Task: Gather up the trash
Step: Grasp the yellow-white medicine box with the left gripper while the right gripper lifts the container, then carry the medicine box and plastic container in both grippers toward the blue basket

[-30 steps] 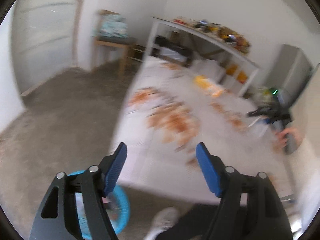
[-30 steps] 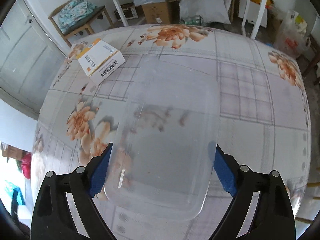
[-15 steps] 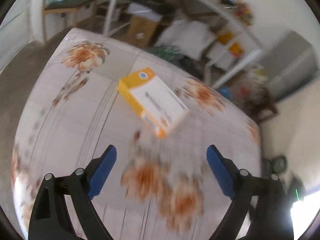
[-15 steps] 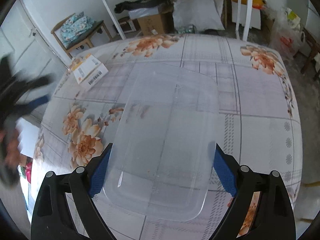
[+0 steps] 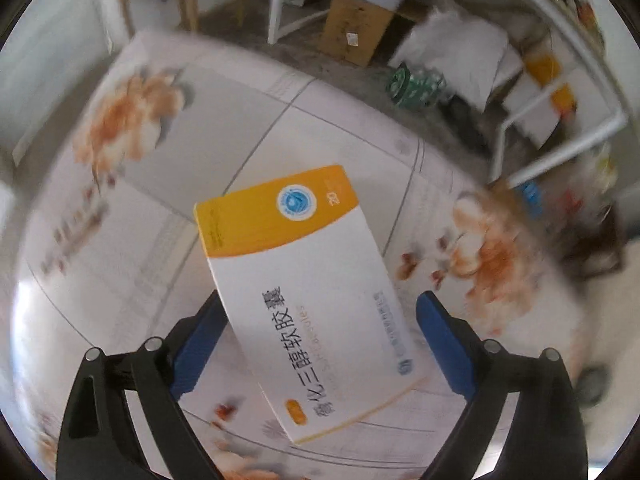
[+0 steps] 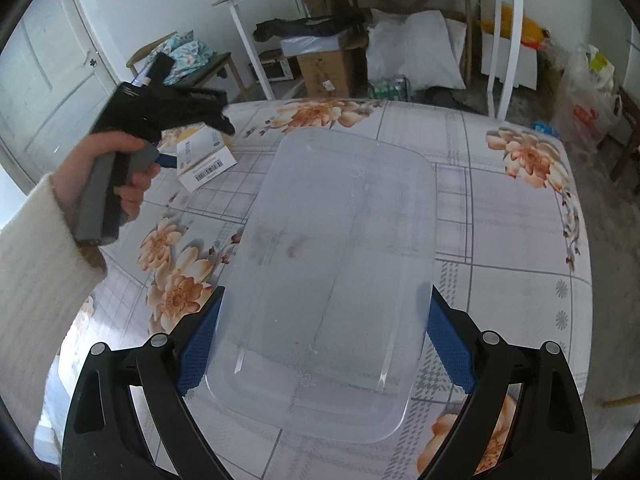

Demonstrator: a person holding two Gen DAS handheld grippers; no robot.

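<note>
Hovering left gripper (image 5: 316, 344) spread over medicine box (image 5: 304, 280), not gripping.
Right gripper (image 6: 322, 354) pinching clear tub (image 6: 332, 280) on floral table (image 6: 520, 232).

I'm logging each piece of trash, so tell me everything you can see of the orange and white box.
The medicine box is a flat cardboard carton, white with an orange band at one end, a round blue logo, Chinese lettering and a barcode on one side. It looks closed and undented, lying flat on the floral tablecloth, apart from the clear bin. The left gripper straddles it with open jaws, not gripping.
</note>
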